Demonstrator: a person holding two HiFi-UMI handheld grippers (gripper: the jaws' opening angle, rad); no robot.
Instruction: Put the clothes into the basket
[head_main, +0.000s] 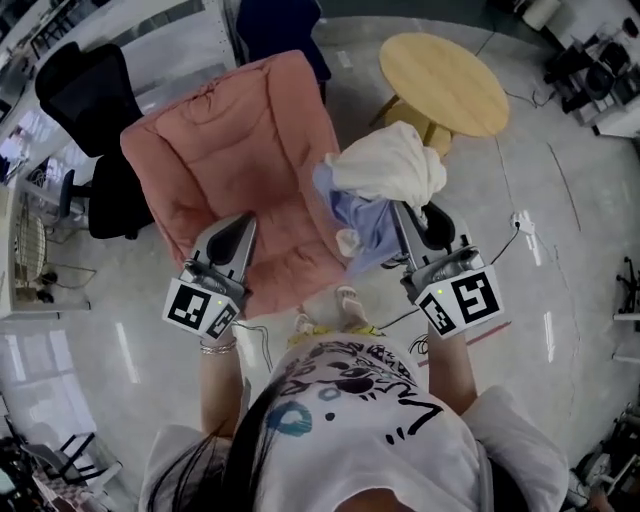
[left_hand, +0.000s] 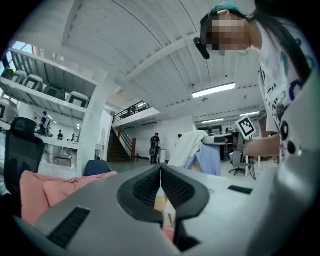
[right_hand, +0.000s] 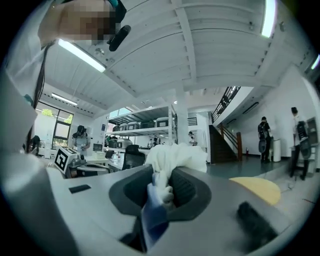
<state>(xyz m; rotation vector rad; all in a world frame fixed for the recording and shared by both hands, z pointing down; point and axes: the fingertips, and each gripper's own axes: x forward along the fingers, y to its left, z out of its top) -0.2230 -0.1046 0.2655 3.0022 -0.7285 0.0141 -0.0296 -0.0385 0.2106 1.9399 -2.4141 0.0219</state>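
White printed T-shirt (head_main: 440, 440), wrist bracelet (head_main: 216, 348)

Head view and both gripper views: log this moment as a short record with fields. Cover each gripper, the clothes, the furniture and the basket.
left gripper: jaws together, nothing between them
right gripper: jaws closed on bunched cloth
clothes held: white garment on top, pale blue garment hanging below it
seat: pink armchair, in front of the person, no clothes seen left on it
other furniture: round wooden table, black office chair
basket: not in any view
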